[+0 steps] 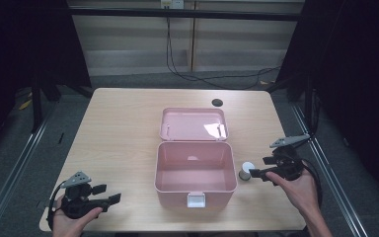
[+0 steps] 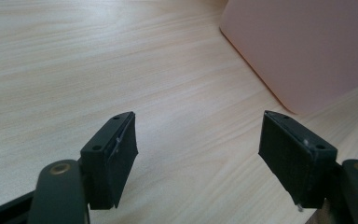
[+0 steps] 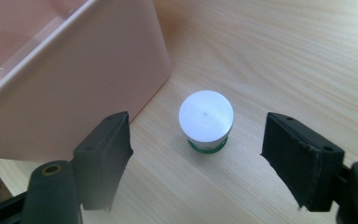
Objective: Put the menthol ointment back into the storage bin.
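A pink plastic box [image 1: 195, 173] is seen near the middle of the wooden table [image 1: 123, 128], with its lid [image 1: 193, 124] thrown back flat on the far side and a white latch [image 1: 196, 200] on its near wall. The inside of the box appears bare.

A small round container with a white cap [image 1: 247, 169] is stood upright on the table just right of the box, near but apart from its right wall. In the right gripper view the container [image 3: 206, 120] is seen from above, with a green band at its base, and the pink wall of the box [image 3: 74, 88] to its left.

The right gripper [image 1: 257, 172] is held at the right side of the table, just right of the container, with its jaws spread wide. In its own view the container is framed between the two black jaws, but neither pad is touching it; it is released.

The left gripper [image 1: 109, 196] is held near the table's near left corner, well apart from the box. Its jaws are likewise spread, with only bare tabletop between them, and a corner of the box [image 2: 307, 51] is seen beyond.
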`<state>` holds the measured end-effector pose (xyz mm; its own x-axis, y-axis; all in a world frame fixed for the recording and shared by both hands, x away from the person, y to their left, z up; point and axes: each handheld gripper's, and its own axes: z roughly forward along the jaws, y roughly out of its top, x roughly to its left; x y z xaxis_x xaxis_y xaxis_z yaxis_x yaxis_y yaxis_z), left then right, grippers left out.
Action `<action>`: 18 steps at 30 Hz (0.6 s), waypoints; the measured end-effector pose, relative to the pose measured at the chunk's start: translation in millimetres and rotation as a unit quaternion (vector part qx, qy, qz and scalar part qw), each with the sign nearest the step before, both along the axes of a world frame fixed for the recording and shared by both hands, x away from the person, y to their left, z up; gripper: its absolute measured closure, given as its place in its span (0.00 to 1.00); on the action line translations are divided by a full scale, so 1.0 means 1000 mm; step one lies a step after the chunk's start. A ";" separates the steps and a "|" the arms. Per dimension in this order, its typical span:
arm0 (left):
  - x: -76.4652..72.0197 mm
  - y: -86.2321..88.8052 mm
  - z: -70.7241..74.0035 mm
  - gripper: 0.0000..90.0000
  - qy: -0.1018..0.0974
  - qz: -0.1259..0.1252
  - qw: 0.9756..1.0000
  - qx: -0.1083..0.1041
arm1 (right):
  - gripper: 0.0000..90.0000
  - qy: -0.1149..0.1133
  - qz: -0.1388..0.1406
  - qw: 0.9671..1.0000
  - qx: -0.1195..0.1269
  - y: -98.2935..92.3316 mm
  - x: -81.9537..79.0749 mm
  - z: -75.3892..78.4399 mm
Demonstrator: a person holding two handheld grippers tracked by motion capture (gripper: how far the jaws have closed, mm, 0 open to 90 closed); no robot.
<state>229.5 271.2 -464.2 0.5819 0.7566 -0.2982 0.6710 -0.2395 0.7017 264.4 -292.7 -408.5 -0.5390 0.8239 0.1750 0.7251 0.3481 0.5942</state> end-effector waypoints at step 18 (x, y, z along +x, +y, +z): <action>0.000 -0.001 0.000 0.31 0.000 -0.003 1.000 0.001 | 0.32 0.073 0.047 0.996 -0.030 0.014 0.033 0.012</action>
